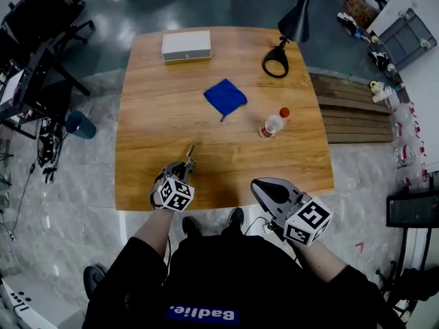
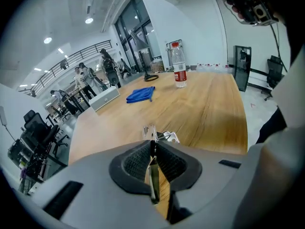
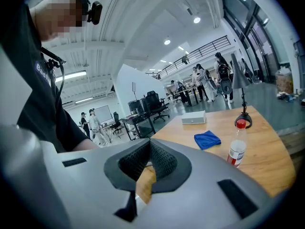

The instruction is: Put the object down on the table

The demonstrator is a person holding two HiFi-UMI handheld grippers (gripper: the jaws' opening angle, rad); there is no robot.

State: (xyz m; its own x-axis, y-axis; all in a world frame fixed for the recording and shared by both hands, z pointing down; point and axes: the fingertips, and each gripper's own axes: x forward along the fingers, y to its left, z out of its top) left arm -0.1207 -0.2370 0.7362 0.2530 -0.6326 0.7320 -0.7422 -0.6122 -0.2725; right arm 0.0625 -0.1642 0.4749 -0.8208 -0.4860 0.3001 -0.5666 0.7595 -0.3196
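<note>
My left gripper (image 1: 184, 168) is over the front part of the wooden table (image 1: 151, 122), shut on a thin metal tool (image 1: 189, 152). The tool's silvery tip (image 2: 155, 134) sticks out past the jaws (image 2: 152, 146) and points across the table. I cannot tell whether it touches the wood. My right gripper (image 1: 265, 191) is at the table's front edge, right of the left one, with its jaws (image 3: 149, 144) shut and nothing between them.
A blue cloth (image 1: 225, 96) lies mid-table and a clear bottle with a red cap (image 1: 274, 123) stands right of it. A white box (image 1: 186, 45) and a black lamp (image 1: 277, 60) are at the far edge. Office chairs (image 1: 38, 19) stand left.
</note>
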